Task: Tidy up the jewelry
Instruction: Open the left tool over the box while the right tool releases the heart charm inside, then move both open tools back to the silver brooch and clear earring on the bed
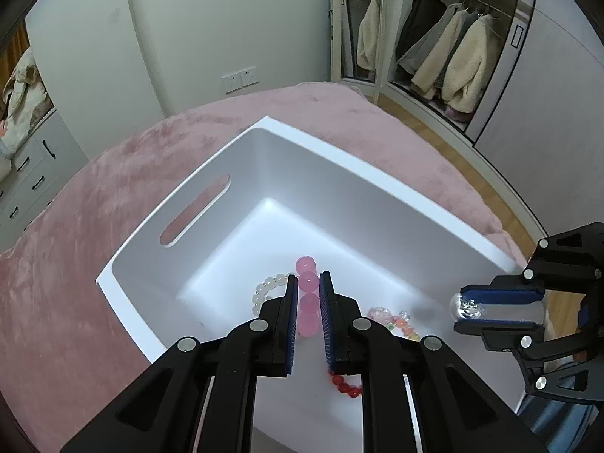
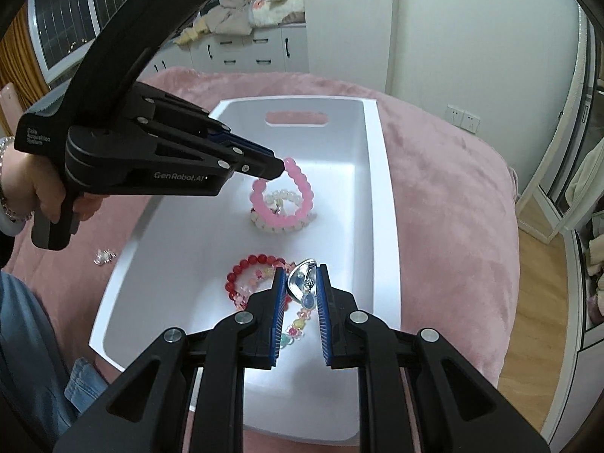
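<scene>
Right hand-held gripper [image 2: 300, 288]: seen nearest in its own view, pointed steeply down over the near end of the white bin [image 2: 381, 173]; its blue pads are clamped on a small silver charm [image 2: 302, 283], though a slight easing of the jaws is under way.
Left hand-held gripper [image 1: 307, 298]: angled down into the bin from the left side, held by a person's hand [image 2: 49, 192]; its jaws are pressed together on the pink bead bracelet [image 2: 290, 192], which hangs in a loop from the tips.
Bin contents, near end: a red bead bracelet [image 2: 245, 268] and a pastel flower-bead bracelet [image 2: 296, 324] are lying on the floor just under the charm.
Bin contents, further in: a white bead bracelet [image 2: 283, 207] is resting beneath the hanging pink loop, which appears to touch it.
Step in hand: both pieces are judged to be on their way down into the bin.
How to do it well: each piece is best lowered close to the floor before release, so that bounce and tangling are avoided; bare floor should be favoured over the pieces already there.
Outside the bin: a small clear trinket [image 2: 104, 256] is left on the pink blanket [image 2: 453, 207] of the bed, beside the bin's left wall.
</scene>
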### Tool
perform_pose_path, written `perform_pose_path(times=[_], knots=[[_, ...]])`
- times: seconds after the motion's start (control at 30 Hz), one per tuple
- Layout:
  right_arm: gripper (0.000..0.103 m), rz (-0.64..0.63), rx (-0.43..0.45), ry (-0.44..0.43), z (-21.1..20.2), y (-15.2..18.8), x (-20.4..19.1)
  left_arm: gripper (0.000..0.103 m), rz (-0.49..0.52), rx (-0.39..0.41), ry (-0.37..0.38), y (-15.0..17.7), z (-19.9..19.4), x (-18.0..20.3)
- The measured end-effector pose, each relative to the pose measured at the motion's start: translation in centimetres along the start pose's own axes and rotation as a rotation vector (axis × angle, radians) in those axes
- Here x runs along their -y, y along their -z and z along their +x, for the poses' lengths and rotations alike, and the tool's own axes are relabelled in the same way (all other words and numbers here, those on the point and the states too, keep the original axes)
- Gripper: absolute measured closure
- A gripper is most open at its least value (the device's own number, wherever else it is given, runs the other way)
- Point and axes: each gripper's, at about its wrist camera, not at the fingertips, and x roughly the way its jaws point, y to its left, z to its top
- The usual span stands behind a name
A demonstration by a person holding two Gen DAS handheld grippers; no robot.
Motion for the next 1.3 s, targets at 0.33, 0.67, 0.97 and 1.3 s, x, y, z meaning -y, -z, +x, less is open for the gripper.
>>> perform_pose_path(times=[0.33, 0.67, 0.97, 1.3], knots=[[0.067, 0.002, 0.045, 0.005, -1.6, -0.6, -0.2, 0.080, -0.021, 0.024, -0.003, 0.6, -1.1, -0.7], [0.051, -0.033, 0.120, 0.034, -5.0, -2.3, -2.0, 0.053, -0.030, 0.161, -0.024, 0.9, -7.4, -1.1], [0.044, -0.062, 0.182, 0.038, -7.5, -4.2, -4.8, 0.034, -0.082, 0.290, -0.050, 3.7, -14.3, -3.4], [0.035, -0.137, 0.207, -0.008, -7.4, -6.3, -10.6, 0.015, -0.109, 0.331, -0.158, 9.9, -20.4, -6.6]])
